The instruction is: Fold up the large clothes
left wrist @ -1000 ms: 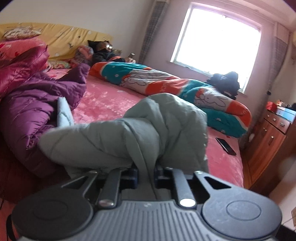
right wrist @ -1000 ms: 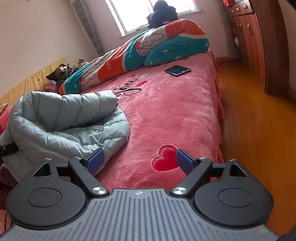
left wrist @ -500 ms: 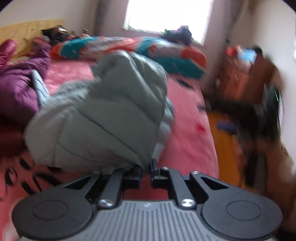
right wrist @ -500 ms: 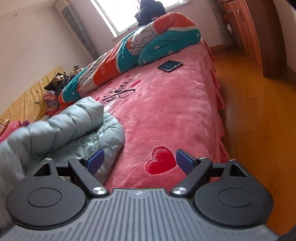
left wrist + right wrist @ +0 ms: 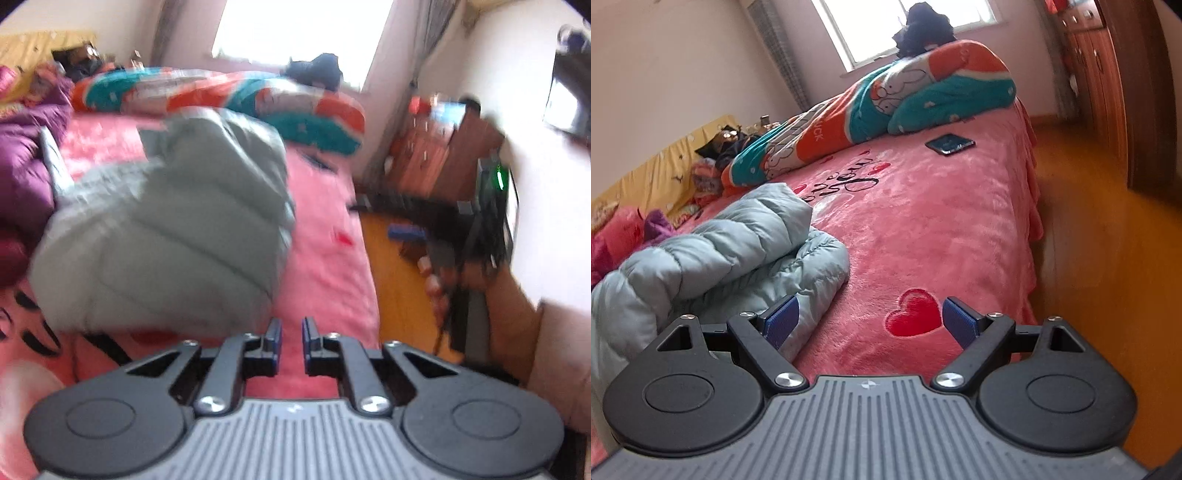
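Note:
A pale grey-green puffer jacket (image 5: 177,229) lies bunched on the pink bed (image 5: 325,258), one part folded over the rest. My left gripper (image 5: 291,325) hovers just off the jacket's near right edge. Its jaws are opening, with a narrow gap and nothing between them. In the right wrist view the same jacket (image 5: 738,251) lies at the left. My right gripper (image 5: 870,317) stands wide open above the bed beside the jacket's hem, with its left pad (image 5: 781,321) just over the fabric. A person's hand (image 5: 480,295) holds that gripper at the right edge of the left wrist view.
A purple coat (image 5: 22,173) lies left of the jacket. An orange and teal quilt (image 5: 886,107) runs along the far side of the bed. A dark phone (image 5: 949,143) rests near it. A wooden cabinet (image 5: 1108,74) and wooden floor (image 5: 1089,221) border the bed's right side.
My left gripper let go of the jacket fold it was pinching and swung right. The fold now rests on the jacket. The right gripper stayed nearly still and open.

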